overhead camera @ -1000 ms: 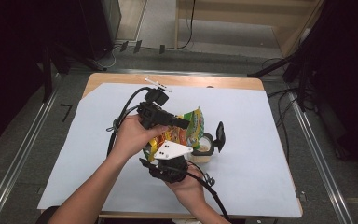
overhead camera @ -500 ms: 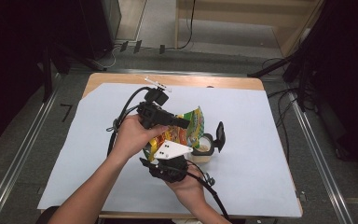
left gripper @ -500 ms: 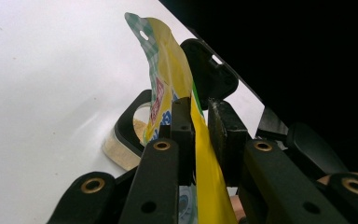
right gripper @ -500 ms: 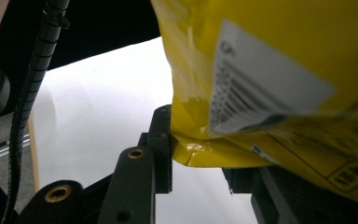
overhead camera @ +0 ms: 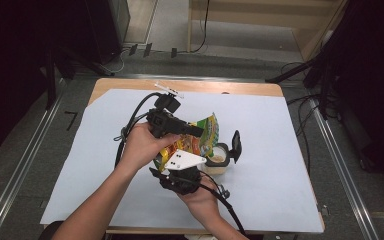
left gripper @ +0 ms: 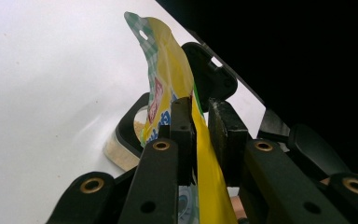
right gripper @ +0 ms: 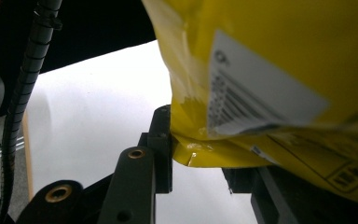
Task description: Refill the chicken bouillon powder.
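Holding: both grippers grip one yellow snack bag [overhead camera: 200, 139] above the middle of the white table cover [overhead camera: 290, 150].
Left gripper: the left gripper [overhead camera: 192, 132] reaches in from the person's left, and its jaws are pressed together on the bag's upper part, as the left gripper view shows with the yellow film [left gripper: 186, 107] sandwiched between the two black pads.
Right gripper: the right gripper [overhead camera: 180, 167] comes up from below, nearer the person, and pinches the bag's bottom corner [right gripper: 186, 151]; its far pad is hidden behind the bag, so the pinch is likely but not plain.
Bag's long axis: it runs from low and near the person to high and away, with the notched top edge [left gripper: 140, 28] free and leaning toward the person's right.
Small tub: a round tub [overhead camera: 219, 157] with a black rim and a flipped-up black lid [overhead camera: 236, 145] stands on the cover just beside the bag, on its right and below its top edge.
Key relation: the bag's top lies up and to the left of the tub's mouth, and the left gripper is the nearer one to that top.
Judgement: any pour would seem to call for tipping the top down toward the tub while the right gripper lifts the bottom.
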